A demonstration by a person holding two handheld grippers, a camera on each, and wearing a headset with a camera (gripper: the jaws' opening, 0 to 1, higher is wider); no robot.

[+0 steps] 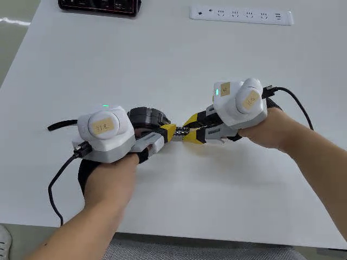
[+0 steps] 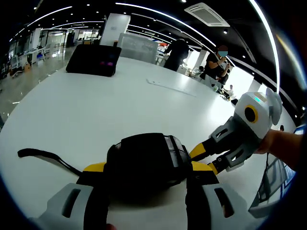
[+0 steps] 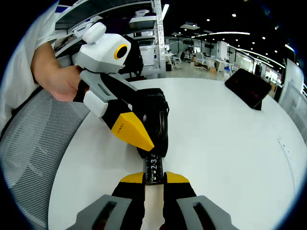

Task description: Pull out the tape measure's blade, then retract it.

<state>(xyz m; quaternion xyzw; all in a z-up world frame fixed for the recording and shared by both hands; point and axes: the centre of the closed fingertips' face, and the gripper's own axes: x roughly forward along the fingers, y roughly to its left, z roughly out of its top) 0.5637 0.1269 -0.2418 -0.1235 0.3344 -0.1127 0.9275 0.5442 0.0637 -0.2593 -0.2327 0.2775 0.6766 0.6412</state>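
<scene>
The left gripper (image 1: 165,134) and right gripper (image 1: 191,130) are white and grey, tipped yellow and black. Between them, a black tape measure (image 2: 144,163) with a numbered blade (image 3: 153,168). Beneath them, a white surface (image 1: 162,54).

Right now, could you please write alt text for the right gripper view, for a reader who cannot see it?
The right tool pinches the tip of the tape measure's blade, a short numbered stretch drawn out of the black case. The left tool, entering from the left, grips that case at a white table.
</scene>
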